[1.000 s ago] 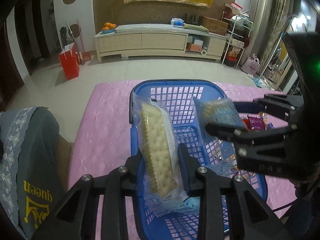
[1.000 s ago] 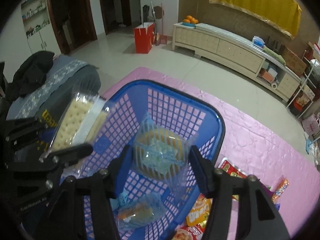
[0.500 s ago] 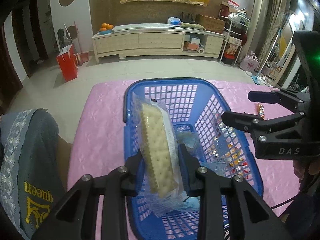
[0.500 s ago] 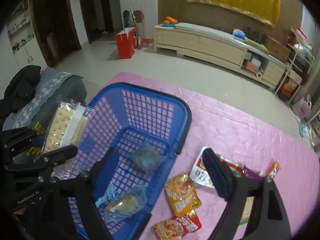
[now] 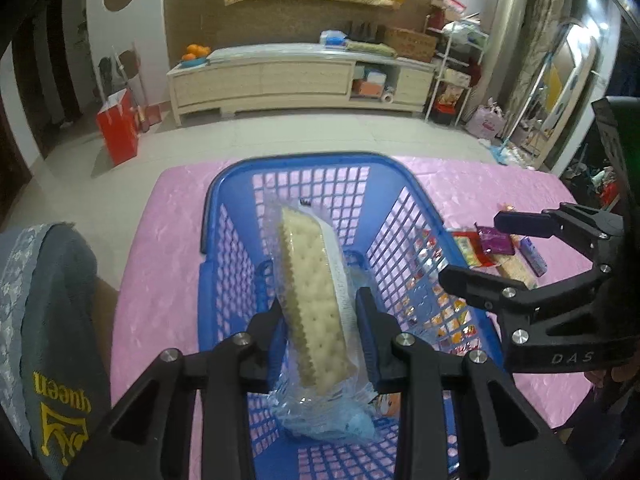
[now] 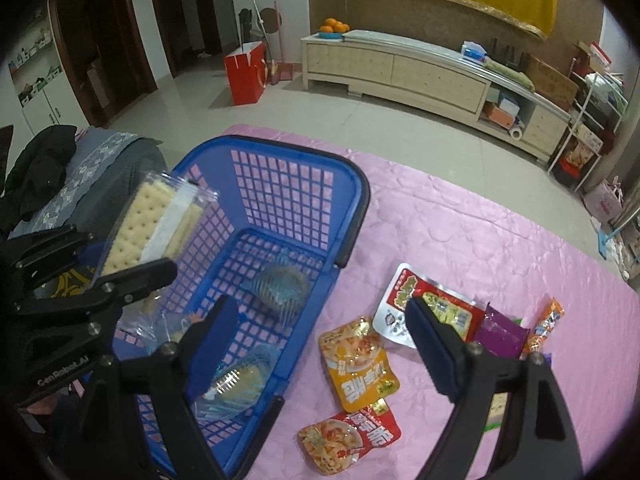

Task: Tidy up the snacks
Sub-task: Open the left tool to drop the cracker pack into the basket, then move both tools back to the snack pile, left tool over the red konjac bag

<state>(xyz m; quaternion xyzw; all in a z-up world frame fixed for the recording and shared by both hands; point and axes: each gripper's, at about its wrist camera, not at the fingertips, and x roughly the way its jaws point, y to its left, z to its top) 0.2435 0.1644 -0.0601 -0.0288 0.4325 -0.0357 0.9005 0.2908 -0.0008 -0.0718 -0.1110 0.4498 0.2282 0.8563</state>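
Note:
My left gripper (image 5: 318, 316) is shut on a clear-wrapped cracker pack (image 5: 314, 300) and holds it upright over the blue plastic basket (image 5: 298, 166). It also shows in the right wrist view (image 6: 120, 256) with the cracker pack (image 6: 150, 226). My right gripper (image 6: 320, 344) is open and empty, above the basket's right wall (image 6: 352, 216) and the loose snack packets (image 6: 358, 364) on the pink tablecloth. Two clear-wrapped snacks (image 6: 282, 286) lie on the basket floor. The right gripper shows in the left wrist view (image 5: 500, 248).
Several snack packets lie right of the basket: orange (image 6: 358, 364), red (image 6: 352, 440), red-and-white (image 6: 424, 308), purple (image 6: 504, 330) and an orange stick (image 6: 546, 324). A grey cushion (image 5: 44, 320) is left of the table. The pink tablecloth (image 6: 460, 232) covers the table.
My right gripper opened and dropped its blue-wrapped snack into the basket, then moved right toward the loose packets. My left gripper kept its hold on the cracker pack.

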